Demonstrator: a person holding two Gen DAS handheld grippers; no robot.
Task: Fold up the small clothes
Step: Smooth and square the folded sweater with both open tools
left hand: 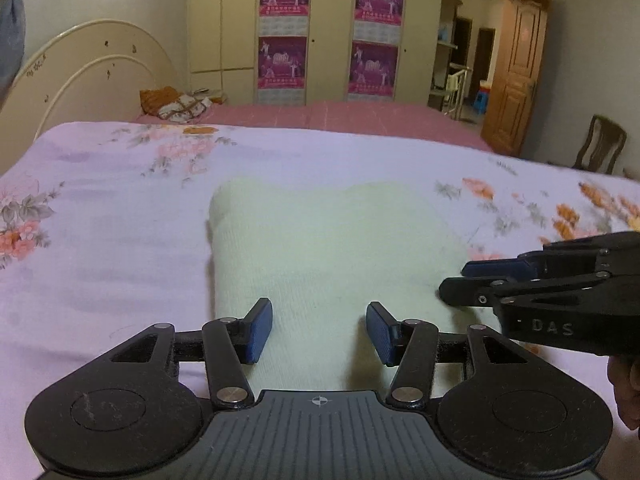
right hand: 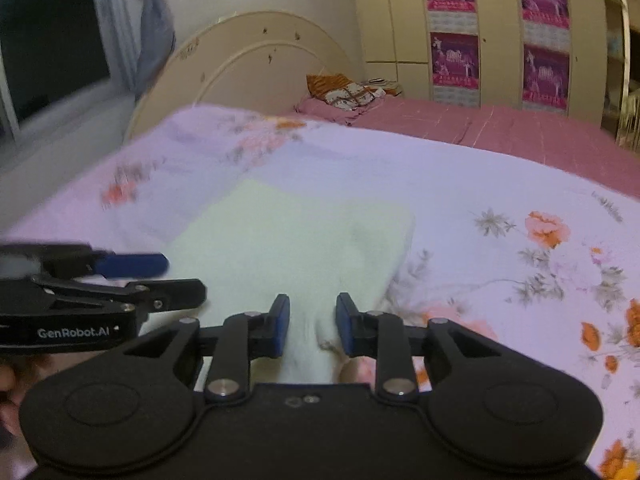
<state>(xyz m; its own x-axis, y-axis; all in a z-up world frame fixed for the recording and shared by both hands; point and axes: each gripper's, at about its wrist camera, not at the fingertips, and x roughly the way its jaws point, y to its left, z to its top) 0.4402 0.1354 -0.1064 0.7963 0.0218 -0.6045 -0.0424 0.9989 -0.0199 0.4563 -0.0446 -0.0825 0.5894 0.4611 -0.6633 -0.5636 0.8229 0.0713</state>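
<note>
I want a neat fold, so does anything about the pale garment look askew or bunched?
Mostly flat, but the pale garment bunches into a narrow pinched ridge between the right gripper fingers, near its corner on the floral sheet.

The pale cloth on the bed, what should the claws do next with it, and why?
Probably close the right claw on the near edge of the pale cloth. The cloth bunches up between its pads, but a gap shows on each side. The left claw stands open over the near edge too.
</note>
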